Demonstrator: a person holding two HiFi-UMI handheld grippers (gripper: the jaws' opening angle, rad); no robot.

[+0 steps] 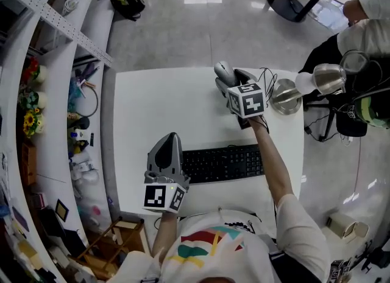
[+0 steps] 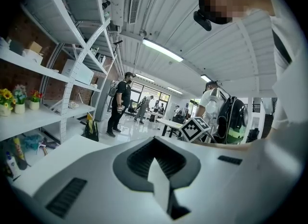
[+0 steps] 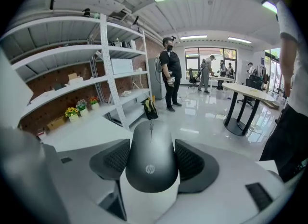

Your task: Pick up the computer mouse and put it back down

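A dark grey computer mouse with a logo on its back sits between the jaws of my right gripper, which is shut on its sides. In the head view the mouse shows at the far edge of the white table, just beyond the right gripper; whether it touches the table I cannot tell. My left gripper hovers near the table's front left, its jaws closed together with nothing between them. The left gripper points across the room.
A black keyboard lies at the front of the table. A round metal dish and cables sit at the far right corner, beside a silver lamp head. Shelves line the left side. People stand in the room beyond.
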